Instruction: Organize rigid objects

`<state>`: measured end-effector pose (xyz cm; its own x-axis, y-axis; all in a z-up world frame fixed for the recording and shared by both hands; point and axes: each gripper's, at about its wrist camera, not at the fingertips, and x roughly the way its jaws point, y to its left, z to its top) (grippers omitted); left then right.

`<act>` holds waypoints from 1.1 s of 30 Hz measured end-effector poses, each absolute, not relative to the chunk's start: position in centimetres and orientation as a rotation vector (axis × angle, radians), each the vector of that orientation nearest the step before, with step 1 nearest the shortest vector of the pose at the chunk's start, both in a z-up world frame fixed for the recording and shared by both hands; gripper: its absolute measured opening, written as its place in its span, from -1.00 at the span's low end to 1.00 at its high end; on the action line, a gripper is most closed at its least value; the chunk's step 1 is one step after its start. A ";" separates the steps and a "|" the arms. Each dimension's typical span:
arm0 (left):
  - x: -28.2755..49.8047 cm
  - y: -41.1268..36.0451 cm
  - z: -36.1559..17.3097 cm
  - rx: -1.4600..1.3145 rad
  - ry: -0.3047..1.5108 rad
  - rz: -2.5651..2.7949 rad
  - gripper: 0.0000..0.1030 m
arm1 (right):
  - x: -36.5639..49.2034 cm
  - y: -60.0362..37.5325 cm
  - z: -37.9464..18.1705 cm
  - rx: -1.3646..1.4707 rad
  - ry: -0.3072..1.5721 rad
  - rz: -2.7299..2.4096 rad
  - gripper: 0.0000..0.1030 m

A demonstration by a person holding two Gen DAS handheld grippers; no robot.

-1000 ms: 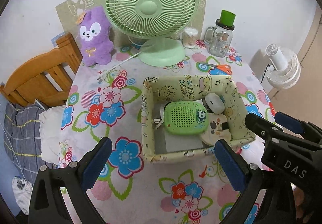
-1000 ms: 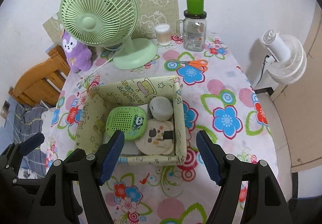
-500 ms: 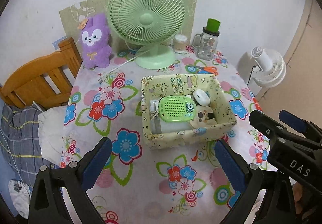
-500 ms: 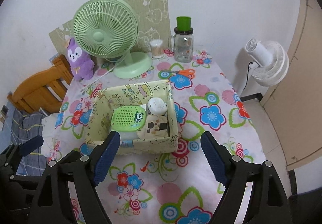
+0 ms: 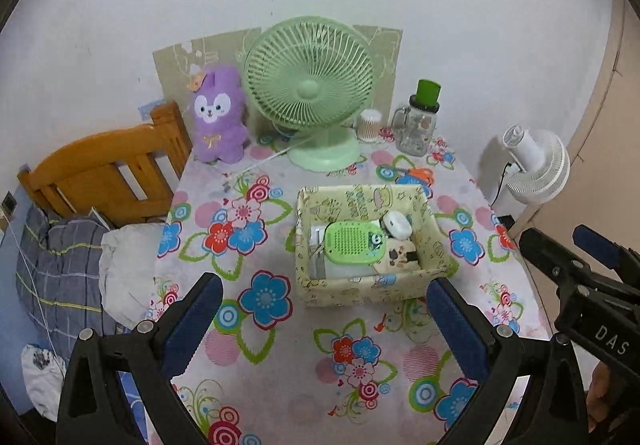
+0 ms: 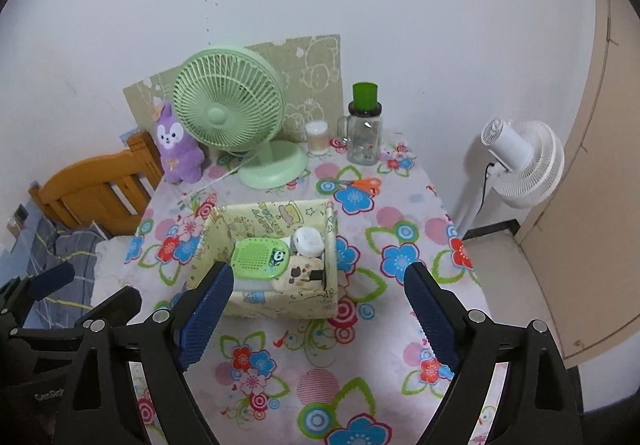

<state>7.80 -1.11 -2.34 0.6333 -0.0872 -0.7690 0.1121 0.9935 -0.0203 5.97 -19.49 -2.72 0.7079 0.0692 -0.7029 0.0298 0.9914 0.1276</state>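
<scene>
Both tongs stand spread with nothing between them: the left tongs [image 5: 320, 321] hang above the flowered surface [image 5: 280, 357] short of the storage box [image 5: 360, 293], and the right tongs [image 6: 320, 317] are opening wider. That box holds the green speaker [image 5: 352, 243], white puck [image 5: 396, 225] and a patterned disc (apparently everything gathered). My worry: orange scissors [image 6: 366, 183] lie outside, and reaching over could knock the green fan [image 6: 230, 109].

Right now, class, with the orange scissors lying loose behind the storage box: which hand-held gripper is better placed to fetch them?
Probably the right hand-held gripper: the scissors lie toward its side of the box; its jaws are opening, empty.
</scene>
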 end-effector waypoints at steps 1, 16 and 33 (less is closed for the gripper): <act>7.6 -1.2 -2.0 0.027 0.872 -0.111 1.00 | 5.8 -19.6 -2.5 0.128 0.786 0.025 0.76; 5.4 -1.3 1.4 -0.042 0.797 -0.102 1.00 | 3.5 -20.2 0.3 0.094 0.756 0.013 0.78; 4.5 -0.6 2.6 -0.026 0.773 -0.082 1.00 | 2.7 -19.3 1.5 0.082 0.718 0.026 0.79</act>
